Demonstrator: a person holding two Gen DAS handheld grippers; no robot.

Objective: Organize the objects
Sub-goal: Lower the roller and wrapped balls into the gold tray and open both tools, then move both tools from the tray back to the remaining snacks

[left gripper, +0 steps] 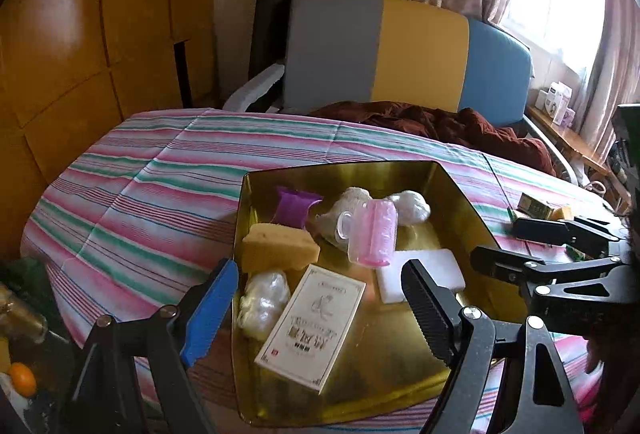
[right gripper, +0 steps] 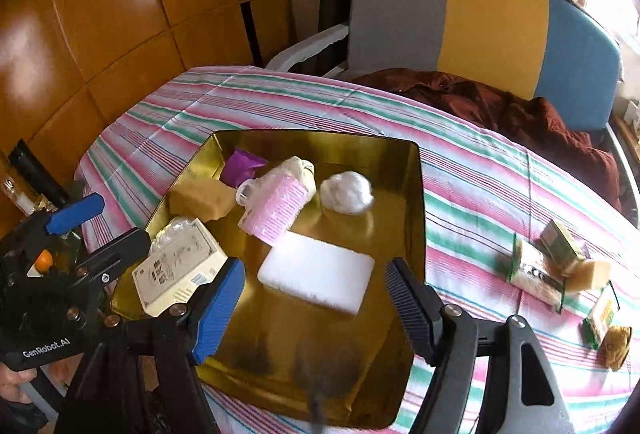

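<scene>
Both tools, left [left gripper: 320,308] and right [right gripper: 314,304], agape over the gold tray [right gripper: 416,194], its near rim cut off.

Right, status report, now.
Both claws open, empty: left claw, right claw over gold tray. Packets loose on striped cloth. Nothing blocking.

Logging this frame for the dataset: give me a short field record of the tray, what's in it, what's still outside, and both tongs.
tray: gold tray on striped tablecloth
in tray: white block, pink cup on its side, yellow sponge, purple pouch, white box, cotton ball
outside tray: small packets on the cloth, to the right
left tongs: open, empty, over the tray
right tongs: open, empty, over the tray
</scene>
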